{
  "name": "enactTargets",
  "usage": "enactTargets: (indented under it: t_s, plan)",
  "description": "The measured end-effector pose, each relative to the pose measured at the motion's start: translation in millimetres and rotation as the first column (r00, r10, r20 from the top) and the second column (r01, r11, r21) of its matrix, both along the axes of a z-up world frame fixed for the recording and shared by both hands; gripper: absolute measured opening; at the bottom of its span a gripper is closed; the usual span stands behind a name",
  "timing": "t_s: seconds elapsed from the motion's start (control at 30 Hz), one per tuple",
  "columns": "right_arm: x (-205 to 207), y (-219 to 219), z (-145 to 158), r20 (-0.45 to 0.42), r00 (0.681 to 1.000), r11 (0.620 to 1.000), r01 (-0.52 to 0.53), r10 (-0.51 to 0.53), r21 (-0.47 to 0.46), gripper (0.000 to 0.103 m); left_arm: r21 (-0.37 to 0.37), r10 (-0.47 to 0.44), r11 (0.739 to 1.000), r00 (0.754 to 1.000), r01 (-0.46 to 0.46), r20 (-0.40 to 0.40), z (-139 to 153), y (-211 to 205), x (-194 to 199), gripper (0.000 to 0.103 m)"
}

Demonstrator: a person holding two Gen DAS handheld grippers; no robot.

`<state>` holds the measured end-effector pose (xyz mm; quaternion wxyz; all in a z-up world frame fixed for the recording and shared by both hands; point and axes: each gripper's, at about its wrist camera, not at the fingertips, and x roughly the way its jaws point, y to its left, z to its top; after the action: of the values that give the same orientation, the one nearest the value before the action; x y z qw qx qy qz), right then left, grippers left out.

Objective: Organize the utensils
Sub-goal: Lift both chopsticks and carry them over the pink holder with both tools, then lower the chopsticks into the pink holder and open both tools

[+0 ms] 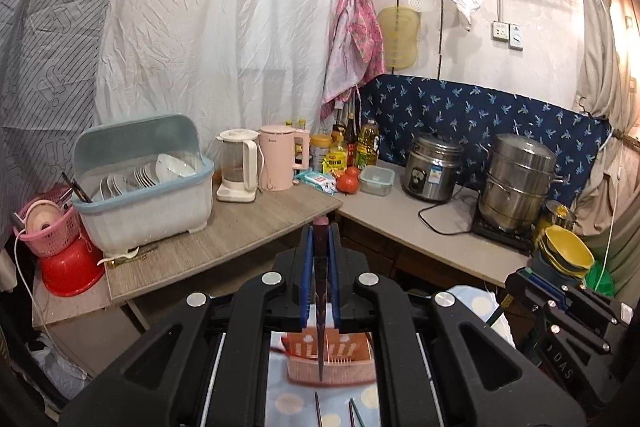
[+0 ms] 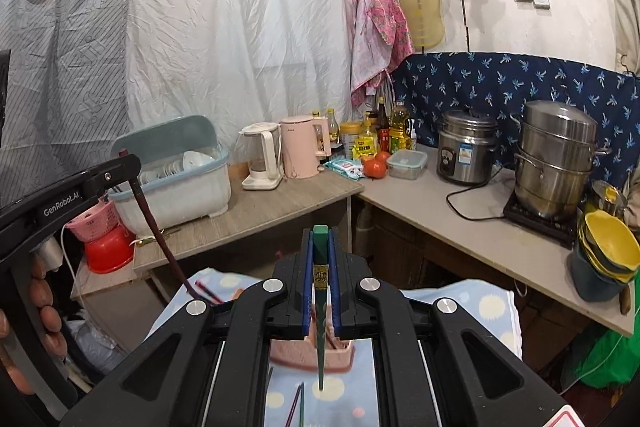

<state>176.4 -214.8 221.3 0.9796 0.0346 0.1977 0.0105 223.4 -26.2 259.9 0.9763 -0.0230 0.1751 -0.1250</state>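
left wrist view shows my left gripper clamped on a dark chopstick, my right gripper on a green chopstick, both above the pink holder; thin grips might pivot, missing it.

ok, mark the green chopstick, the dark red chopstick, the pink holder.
green chopstick (image 2: 321,255): right wrist view, upper shaft.
dark red chopstick (image 1: 321,267): left wrist view, mid shaft.
pink holder (image 1: 344,371): left wrist view, front wall.
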Motion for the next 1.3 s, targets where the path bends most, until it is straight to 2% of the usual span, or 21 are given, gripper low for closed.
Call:
enactTargets:
  t_s: [0.2, 0.4, 0.57, 0.87, 0.9, 0.97, 1.0, 1.03, 1.07, 1.3]
  plan:
    - [40, -1, -2, 0.009, 1.0, 1.0, 0.02, -0.02, -0.005, 0.007, 0.025, 0.029, 0.999, 1.0, -0.029, -0.003, -9, -11, 39, 0.007]
    - [72, -2, -20, -0.016, 0.999, 0.999, 0.032, -0.032, -0.028, 0.007, 0.03, 0.041, 0.999, 0.998, -0.039, -0.041, -31, -13, 68, 0.007]
    - [87, 1, -39, -0.045, 0.998, 0.997, 0.037, -0.039, -0.061, 0.007, 0.043, 0.05, 0.998, 0.996, -0.047, -0.074, -52, -12, 82, 0.007]
    - [96, 3, -65, -0.095, 0.995, 0.997, 0.029, -0.035, -0.065, 0.007, 0.04, 0.052, 0.998, 0.992, -0.048, -0.117, -74, -12, 91, 0.008]
    - [95, 4, -66, -0.093, 0.995, 0.997, 0.029, -0.035, -0.07, 0.007, 0.039, 0.059, 0.998, 0.992, -0.055, -0.115, -75, -11, 90, 0.009]
    - [91, 5, -65, -0.076, 0.996, 0.996, 0.039, -0.045, -0.082, 0.016, 0.038, 0.076, 0.997, 0.99, -0.072, -0.12, -78, -10, 90, 0.04]
    - [89, 5, -64, -0.069, 0.996, 0.996, 0.044, -0.049, -0.081, 0.026, 0.033, 0.087, 0.996, 0.989, -0.084, -0.117, -78, -8, 88, 0.046]
    - [87, 4, -63, -0.061, 0.997, 0.996, 0.047, -0.051, -0.074, 0.032, 0.029, 0.09, 0.996, 0.99, -0.087, -0.111, -79, -7, 87, 0.047]
    - [85, 3, -62, -0.054, 0.997, 0.996, 0.051, -0.054, -0.068, 0.033, 0.032, 0.088, 0.996, 0.99, -0.085, -0.111, -79, -7, 86, 0.047]
    - [75, 1, -59, -0.055, 0.997, 0.997, 0.052, -0.056, -0.062, 0.034, 0.038, 0.089, 0.996, 0.989, -0.085, -0.119, -82, -2, 78, 0.047]
